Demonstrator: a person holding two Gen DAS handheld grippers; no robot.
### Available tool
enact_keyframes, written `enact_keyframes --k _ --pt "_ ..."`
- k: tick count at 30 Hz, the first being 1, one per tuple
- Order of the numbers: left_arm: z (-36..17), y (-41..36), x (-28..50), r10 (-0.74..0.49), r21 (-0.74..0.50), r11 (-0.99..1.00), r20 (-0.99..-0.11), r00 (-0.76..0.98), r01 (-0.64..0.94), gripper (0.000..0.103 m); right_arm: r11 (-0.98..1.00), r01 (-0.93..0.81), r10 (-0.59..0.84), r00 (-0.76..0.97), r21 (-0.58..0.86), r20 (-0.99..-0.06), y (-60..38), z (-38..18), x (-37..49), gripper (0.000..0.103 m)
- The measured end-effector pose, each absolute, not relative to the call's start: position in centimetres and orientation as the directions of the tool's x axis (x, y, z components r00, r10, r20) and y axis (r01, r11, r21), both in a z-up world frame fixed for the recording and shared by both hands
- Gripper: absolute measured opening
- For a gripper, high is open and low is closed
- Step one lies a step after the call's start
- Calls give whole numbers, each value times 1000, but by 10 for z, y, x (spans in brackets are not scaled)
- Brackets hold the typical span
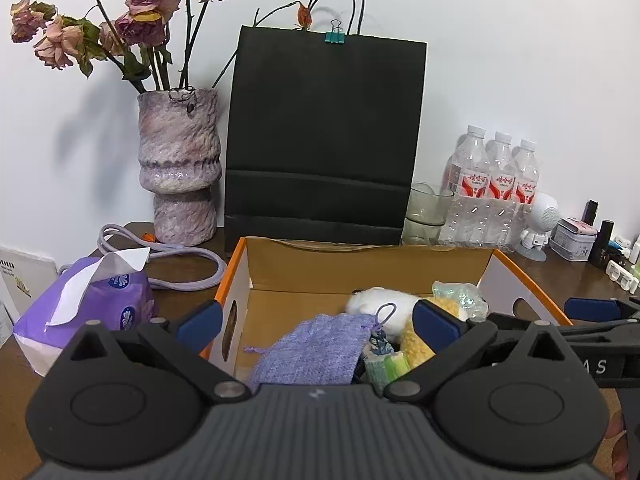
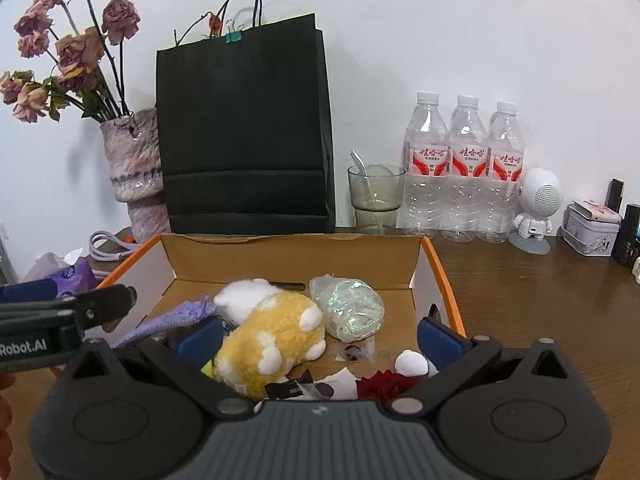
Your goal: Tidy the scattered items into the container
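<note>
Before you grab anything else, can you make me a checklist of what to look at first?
1. Left claw empty and open: ok, nothing pinched between its blue pads.
2. Right claw empty and open: ok, it hangs over the toys without squeezing them.
3. Purple pouch inside the cardboard box: ok.
4. Yellow plush and shiny wrapped bundle inside the box: ok.
5. Room left in the box: ok, bare floor shows at the back.
6. Anything still scattered near the box: cannot tell, the claws hide the near table.
</note>
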State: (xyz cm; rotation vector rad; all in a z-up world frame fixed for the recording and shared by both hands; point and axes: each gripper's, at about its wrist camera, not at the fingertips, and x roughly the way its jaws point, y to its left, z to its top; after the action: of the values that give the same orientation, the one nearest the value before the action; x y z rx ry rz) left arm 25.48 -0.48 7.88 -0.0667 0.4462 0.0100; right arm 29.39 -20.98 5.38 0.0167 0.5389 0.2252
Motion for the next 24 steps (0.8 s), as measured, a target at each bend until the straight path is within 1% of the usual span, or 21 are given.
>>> enact_keyframes --k 12,19,24 --pt "87 -3 244 -12 -82 996 -425 905 -25 103 977 -199 208 839 72 -503 -211 60 286 103" --pt "92 -7 213 -33 -77 997 -406 913 2 103 974 -215 222 837 71 -500 -218 67 256 103" --pt "91 -16 182 -38 -62 998 -391 920 15 103 975 -219 210 844 40 -493 -222 68 225 103"
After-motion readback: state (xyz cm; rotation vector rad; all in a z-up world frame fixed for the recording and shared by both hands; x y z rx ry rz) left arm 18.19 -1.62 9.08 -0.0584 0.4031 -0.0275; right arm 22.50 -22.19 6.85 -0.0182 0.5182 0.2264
